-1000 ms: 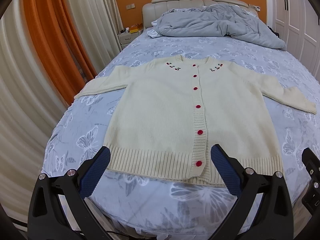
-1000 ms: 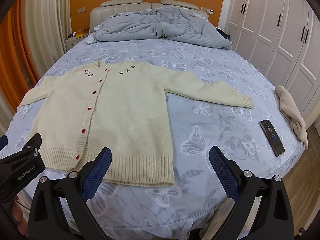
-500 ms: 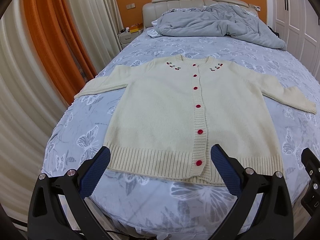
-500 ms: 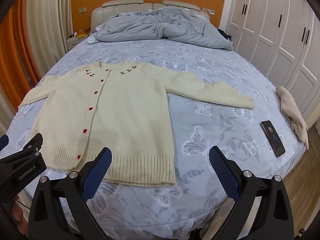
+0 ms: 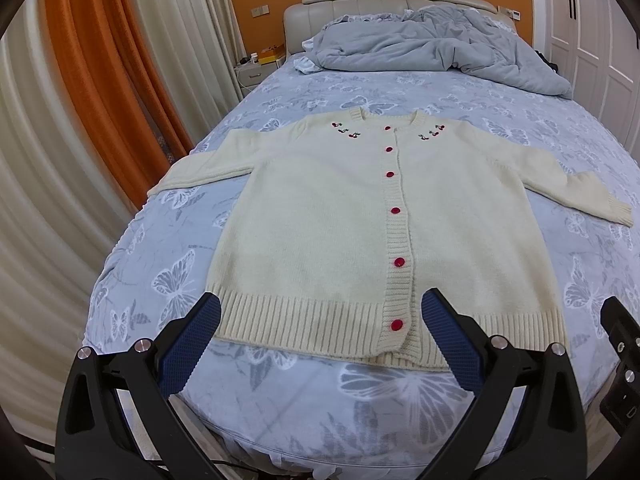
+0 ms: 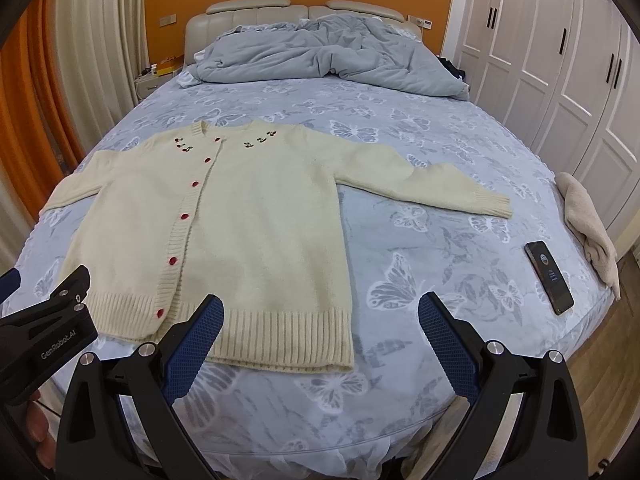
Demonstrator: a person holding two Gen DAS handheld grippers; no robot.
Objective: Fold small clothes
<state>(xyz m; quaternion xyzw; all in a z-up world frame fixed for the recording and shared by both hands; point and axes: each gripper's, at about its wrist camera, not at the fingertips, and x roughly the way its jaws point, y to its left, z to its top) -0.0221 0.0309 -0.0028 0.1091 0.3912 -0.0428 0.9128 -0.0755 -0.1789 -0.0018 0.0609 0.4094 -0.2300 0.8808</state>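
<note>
A cream knit cardigan with red buttons and cherry embroidery lies flat, face up and buttoned, on the bed, sleeves spread to both sides. It also shows in the right wrist view. My left gripper is open and empty, hovering just before the cardigan's ribbed hem. My right gripper is open and empty, near the hem's right corner. The left gripper's body shows at the lower left of the right wrist view.
The bed has a blue butterfly sheet. A rumpled grey duvet lies at the headboard. A black phone and a beige cloth lie near the right edge. Curtains hang left, white wardrobes right.
Both grippers have crept slightly closer toward the cardigan's hem. Nothing else has moved.
</note>
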